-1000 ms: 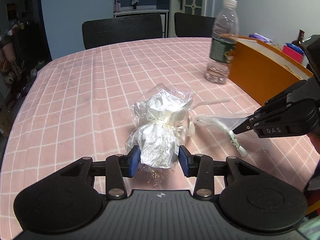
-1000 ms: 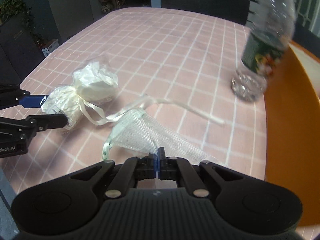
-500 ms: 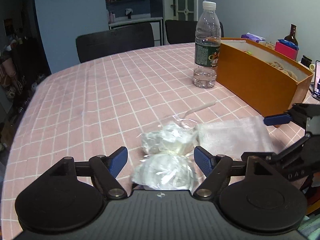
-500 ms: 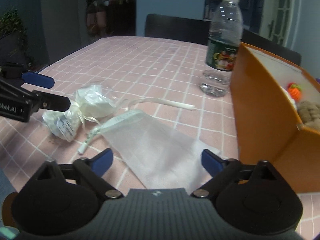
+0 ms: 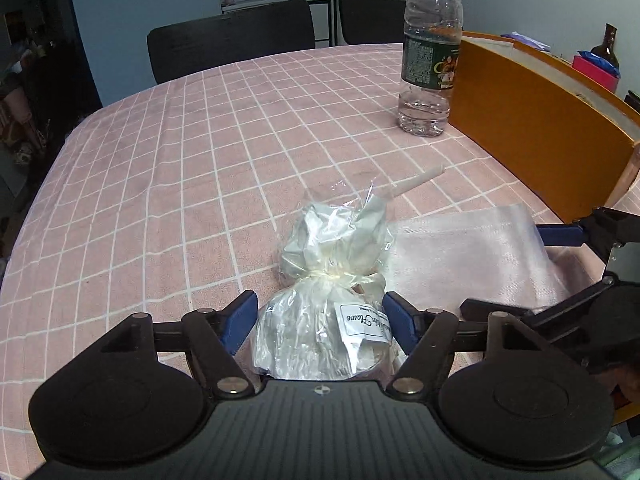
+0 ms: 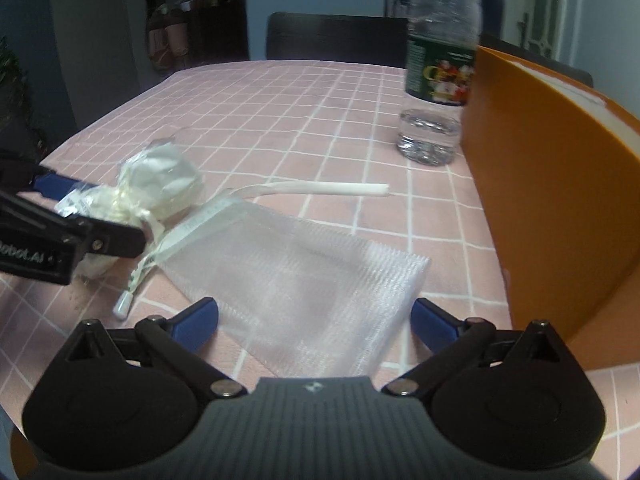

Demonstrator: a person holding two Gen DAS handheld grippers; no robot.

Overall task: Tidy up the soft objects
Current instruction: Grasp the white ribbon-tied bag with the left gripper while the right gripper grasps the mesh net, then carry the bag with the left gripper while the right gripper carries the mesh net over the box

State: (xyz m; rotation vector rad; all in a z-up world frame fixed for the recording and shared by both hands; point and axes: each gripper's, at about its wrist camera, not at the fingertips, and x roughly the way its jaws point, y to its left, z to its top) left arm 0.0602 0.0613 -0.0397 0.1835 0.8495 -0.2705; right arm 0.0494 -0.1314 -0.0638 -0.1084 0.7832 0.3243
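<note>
A clear-wrapped white bundle point(image 5: 324, 280) tied with a cream ribbon lies on the pink checked tablecloth point(image 5: 180, 200). It sits between the blue pads of my left gripper point(image 5: 320, 304); the jaws are closing and stand close beside the wrap without squeezing it. Right of it a white mesh drawstring pouch point(image 6: 300, 280) lies flat, its cord point(image 6: 320, 189) trailing away. My right gripper point(image 6: 314, 306) hovers wide open over the pouch's near end and holds nothing. In the right wrist view the left gripper point(image 6: 120, 212) straddles the bundle point(image 6: 160, 180). The left wrist view shows the right gripper point(image 5: 500, 268) over the pouch point(image 5: 460, 256).
An orange box point(image 5: 540, 120) stands along the table's right side, close to the pouch. A water bottle point(image 5: 428, 60) stands upright at the box's far corner. Black chairs point(image 5: 232, 48) line the far edge. The tablecloth stretches left and away from the bundle.
The right gripper went from shut on the pouch to wide open, and the pouch now lies spread flat. The left gripper let go of the bundle, opened wide, then narrowed around it again.
</note>
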